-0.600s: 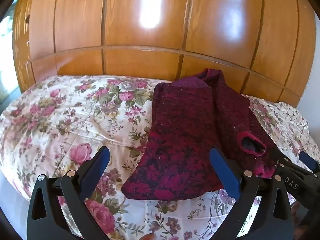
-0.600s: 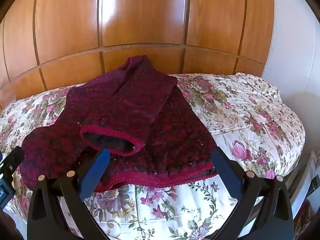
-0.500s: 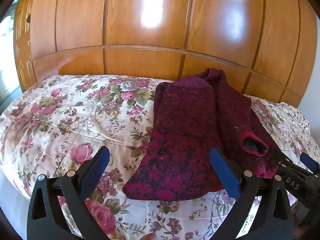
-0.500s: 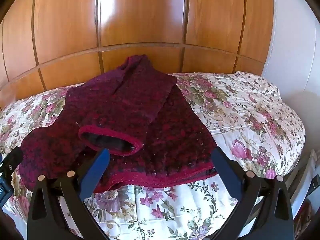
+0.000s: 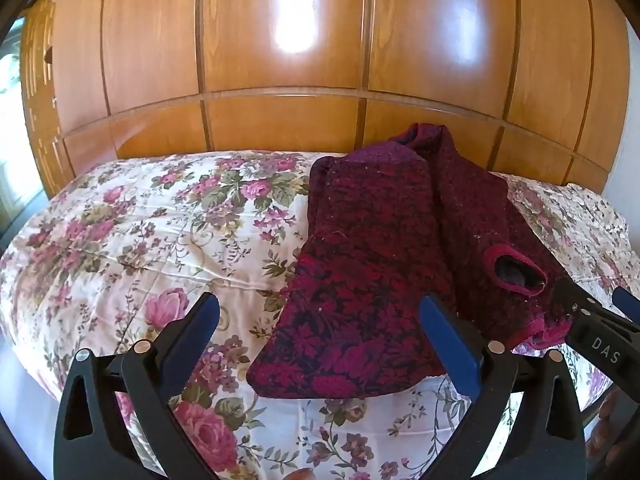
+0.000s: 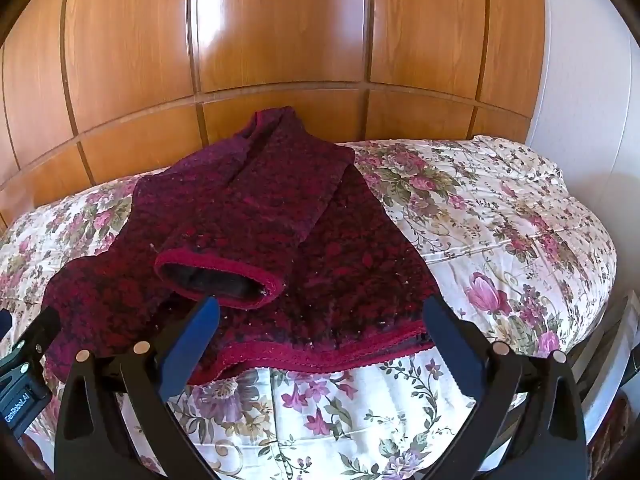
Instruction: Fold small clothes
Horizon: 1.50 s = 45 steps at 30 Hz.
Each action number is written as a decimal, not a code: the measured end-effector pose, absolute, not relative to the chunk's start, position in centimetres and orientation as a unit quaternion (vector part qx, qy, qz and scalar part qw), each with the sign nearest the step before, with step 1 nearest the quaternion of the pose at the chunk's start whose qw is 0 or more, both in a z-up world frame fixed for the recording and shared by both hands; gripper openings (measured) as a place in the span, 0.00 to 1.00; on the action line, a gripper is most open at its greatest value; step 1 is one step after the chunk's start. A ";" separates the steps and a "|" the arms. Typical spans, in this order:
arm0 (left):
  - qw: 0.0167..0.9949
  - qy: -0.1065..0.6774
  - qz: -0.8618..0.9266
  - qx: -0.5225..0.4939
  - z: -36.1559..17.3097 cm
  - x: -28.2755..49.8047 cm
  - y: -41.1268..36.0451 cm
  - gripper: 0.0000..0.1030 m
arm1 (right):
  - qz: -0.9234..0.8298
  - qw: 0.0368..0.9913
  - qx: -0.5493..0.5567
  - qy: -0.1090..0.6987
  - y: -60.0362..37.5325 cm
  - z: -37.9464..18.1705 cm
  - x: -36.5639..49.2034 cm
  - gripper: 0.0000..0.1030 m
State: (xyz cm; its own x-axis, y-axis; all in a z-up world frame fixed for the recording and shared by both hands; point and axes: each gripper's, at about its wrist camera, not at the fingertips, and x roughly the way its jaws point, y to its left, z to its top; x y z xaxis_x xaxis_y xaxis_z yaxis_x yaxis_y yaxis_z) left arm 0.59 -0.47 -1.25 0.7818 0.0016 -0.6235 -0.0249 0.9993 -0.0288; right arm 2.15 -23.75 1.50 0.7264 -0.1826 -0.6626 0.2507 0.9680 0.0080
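Observation:
A small dark red and black knitted sweater lies on the floral bedspread, partly folded, with one sleeve laid across the body and its red cuff open toward me. My left gripper is open and empty, hovering just before the sweater's near left corner. My right gripper is open and empty, just before the sweater's red hem. The right gripper's body shows at the right edge of the left wrist view, beside the cuff.
A glossy wooden panelled wall stands right behind the bed. A white wall is at the right. The bed's near edge drops off below the grippers. The bedspread lies bare on both sides of the sweater.
Both grippers have drifted slightly; the view has barely shifted. The sweater lies as before and both grippers stay open.

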 end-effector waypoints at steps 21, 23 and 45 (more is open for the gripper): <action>0.943 0.331 0.010 -0.017 -1.3 0.6 -0.3 0.96 | -0.111 0.930 0.048 0.347 -23.7 1.8 1.9 0.98; 0.943 0.331 0.010 -0.020 -1.4 0.6 -0.2 0.96 | -0.110 0.930 0.047 0.347 -23.7 1.8 1.9 0.98; 0.943 0.332 0.013 -0.019 -1.9 0.5 0.3 0.96 | -0.085 0.934 0.054 0.344 -23.7 1.7 1.9 0.98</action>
State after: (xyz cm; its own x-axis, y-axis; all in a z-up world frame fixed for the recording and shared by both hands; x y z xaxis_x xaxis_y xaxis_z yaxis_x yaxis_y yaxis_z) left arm 0.48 0.31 -1.85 0.7789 0.0112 -0.6270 -0.0359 0.9990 -0.0267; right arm 1.93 -23.72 1.67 0.7493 -0.1206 -0.6511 0.1950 0.9799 0.0429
